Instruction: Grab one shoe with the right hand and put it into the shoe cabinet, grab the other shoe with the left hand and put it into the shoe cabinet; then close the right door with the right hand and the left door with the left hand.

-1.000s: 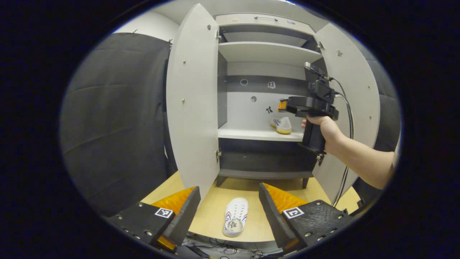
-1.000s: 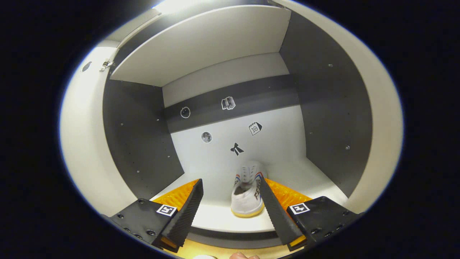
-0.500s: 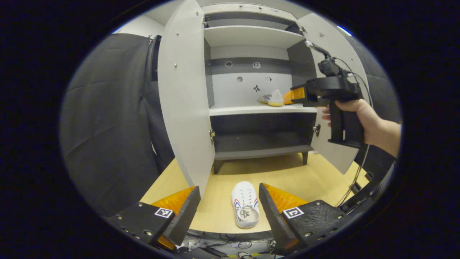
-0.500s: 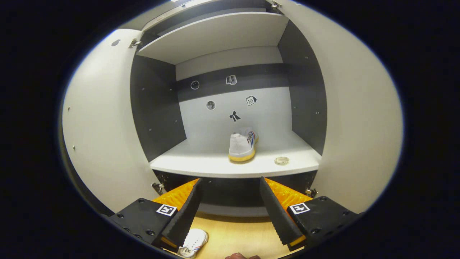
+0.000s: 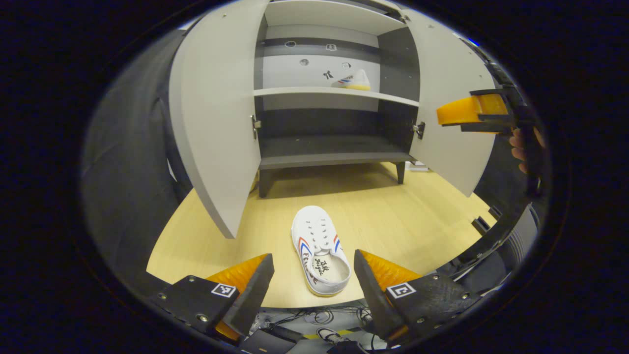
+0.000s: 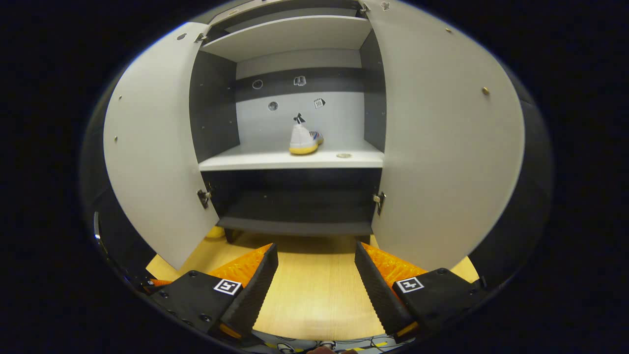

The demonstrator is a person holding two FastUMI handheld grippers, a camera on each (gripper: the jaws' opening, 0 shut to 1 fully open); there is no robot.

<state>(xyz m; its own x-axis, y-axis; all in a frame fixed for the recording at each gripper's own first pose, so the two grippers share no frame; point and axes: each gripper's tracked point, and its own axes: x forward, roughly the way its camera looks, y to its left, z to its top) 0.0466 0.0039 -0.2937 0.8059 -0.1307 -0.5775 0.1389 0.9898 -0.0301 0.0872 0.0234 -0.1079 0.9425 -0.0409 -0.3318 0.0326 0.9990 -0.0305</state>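
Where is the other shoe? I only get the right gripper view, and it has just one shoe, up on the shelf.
Observer: The left gripper view has it. The second shoe lies on the wooden floor in front of the cabinet, toe pointing at the cabinet.
Operator: Is anything grabbing it yet?
Observer: No. The left tongs are open, and the shoe's heel sits in the gap between them, not pinched.
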